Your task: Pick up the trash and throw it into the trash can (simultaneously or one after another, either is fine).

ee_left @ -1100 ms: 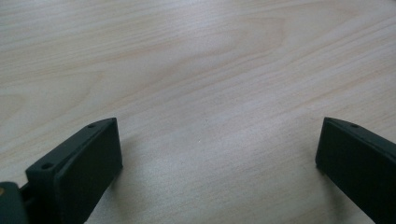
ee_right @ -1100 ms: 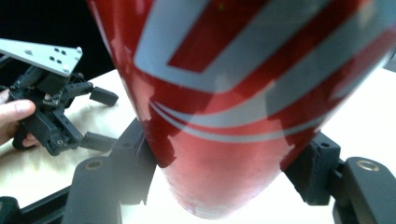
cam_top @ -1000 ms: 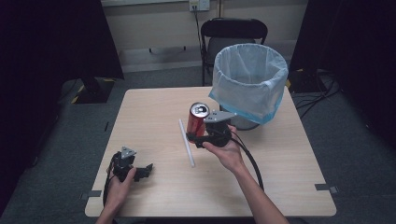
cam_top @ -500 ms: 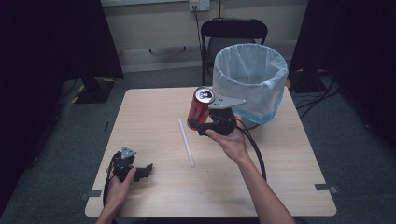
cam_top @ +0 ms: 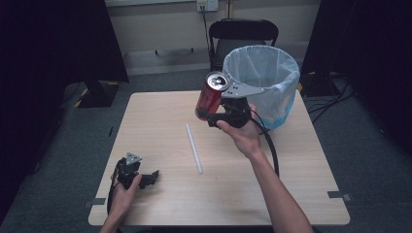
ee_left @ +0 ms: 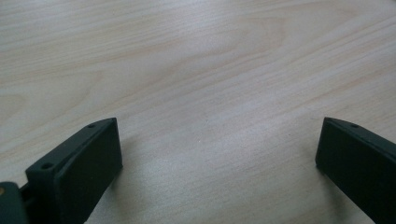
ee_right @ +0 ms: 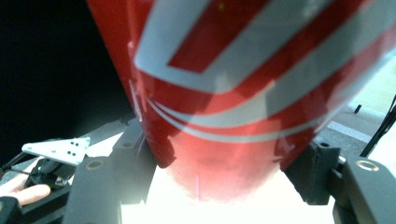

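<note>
The left gripper [cam_top: 154,175] sits closest to the person, low on the wooden counter [cam_top: 160,121] and far from the bin. Its jaws stand wide apart with nothing between them. In the left gripper view there is bare wood between the two black jaws. It seems to be resting there, out of the way, while the other hand does the work.

A bit farther on lies a white straw [cam_top: 194,148]. It is flat on the counter, between the left gripper and the bin, and nothing touches it. It looks like it waits for its turn.

Next comes the right gripper [cam_top: 208,112]. It is up in the air, just beside the bin, on the bin's left side as the high view shows it. Its jaws are clamped on a red soda can [cam_top: 210,97]. In the right gripper view the can [ee_right: 261,84] sits tight between the two jaws, which press on its lower sides. The grip is low on the can, so most of the can sticks out above the jaws.

The can's long side runs up and down, but it leans. Its silver top faces up and tips toward the bin's rim. Its bottom points down toward the counter.

Farthest away is the bin [cam_top: 272,109] with its pale bag. It stands at the back edge of the counter. The can is held high, near the rim, most likely so it can go over the rim and drop inside.
</note>
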A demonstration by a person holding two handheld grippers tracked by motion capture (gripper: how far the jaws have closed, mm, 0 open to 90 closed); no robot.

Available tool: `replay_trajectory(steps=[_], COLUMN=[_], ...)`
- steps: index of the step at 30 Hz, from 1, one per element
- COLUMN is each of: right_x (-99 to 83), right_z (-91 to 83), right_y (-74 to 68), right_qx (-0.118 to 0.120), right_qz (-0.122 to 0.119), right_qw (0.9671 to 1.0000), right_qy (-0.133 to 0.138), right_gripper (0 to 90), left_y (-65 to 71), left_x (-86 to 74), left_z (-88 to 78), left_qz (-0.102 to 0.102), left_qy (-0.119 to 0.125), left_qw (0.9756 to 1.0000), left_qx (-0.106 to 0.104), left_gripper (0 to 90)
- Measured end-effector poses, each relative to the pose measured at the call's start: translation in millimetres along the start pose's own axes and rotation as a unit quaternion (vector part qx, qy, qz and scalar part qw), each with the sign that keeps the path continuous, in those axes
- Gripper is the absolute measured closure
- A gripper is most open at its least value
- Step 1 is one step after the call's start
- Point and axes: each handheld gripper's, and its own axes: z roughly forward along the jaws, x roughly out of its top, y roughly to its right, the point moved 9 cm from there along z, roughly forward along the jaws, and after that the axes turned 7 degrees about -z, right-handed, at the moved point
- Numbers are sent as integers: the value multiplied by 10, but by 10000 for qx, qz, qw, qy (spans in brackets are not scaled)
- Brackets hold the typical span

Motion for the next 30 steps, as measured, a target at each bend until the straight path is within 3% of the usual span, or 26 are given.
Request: replay_trajectory(steps=[13, 18, 24, 30], right_x=[275, 298, 440, 438], right_z=[-168, -152, -209, -196], right_y=[279, 304, 415, 563], right_qx=[-236, -277, -378, -444], right_qz=[104, 70, 72, 161], right_qw=[9995, 9996, 9991, 9987], right_qy=[154, 84, 189, 168], right_gripper=[343, 343, 344, 345], left_y=[-3, 0, 0, 0], left_x=[-2, 0, 0, 0], left_z=[-2, 0, 0, 0], left_qz=[17, 0, -1, 1], left_qy=[-14, 1, 1, -3], left_qw=[10000, 10000, 10000, 10000], left_qx=[6, 0, 0, -2], left_gripper=[0, 0, 0, 0])
